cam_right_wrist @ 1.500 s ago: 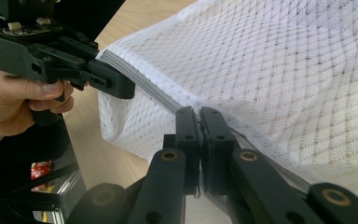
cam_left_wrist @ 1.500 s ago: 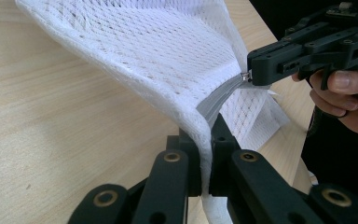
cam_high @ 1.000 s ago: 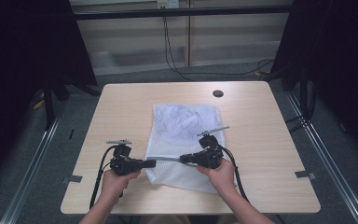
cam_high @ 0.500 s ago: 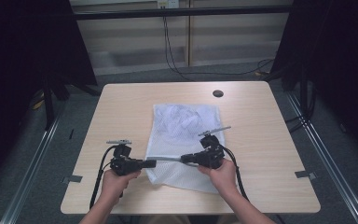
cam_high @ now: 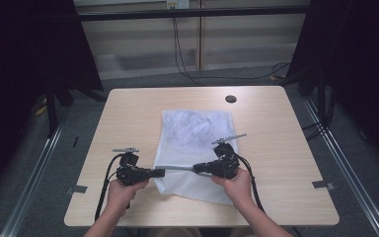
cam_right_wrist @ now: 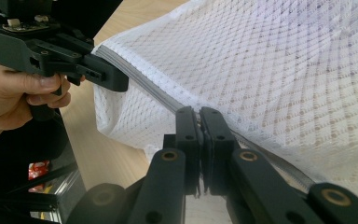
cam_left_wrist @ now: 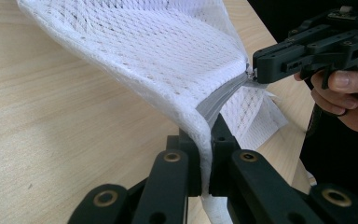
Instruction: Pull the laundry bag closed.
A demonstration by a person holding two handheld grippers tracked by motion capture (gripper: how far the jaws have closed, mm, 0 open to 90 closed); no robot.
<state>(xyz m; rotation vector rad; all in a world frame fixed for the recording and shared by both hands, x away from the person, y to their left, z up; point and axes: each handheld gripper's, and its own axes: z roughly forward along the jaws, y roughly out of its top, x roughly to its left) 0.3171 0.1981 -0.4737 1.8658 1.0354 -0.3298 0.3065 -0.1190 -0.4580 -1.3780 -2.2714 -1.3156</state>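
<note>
We see the mesh bag on the desk, its grey zipper stretched between both clenched hand-held grippers: left hand-held gripper, right hand-held gripper.

Mesh bag: white open-weave netting, soft, matt, with a diamond pattern through which the table shows; its zipper is a smooth grey woven tape. Table: pale wood-grain top, smooth, low sheen. Left gripper and right gripper: matt black plastic jaws, with brass-coloured metal rivets at the joints.
</note>
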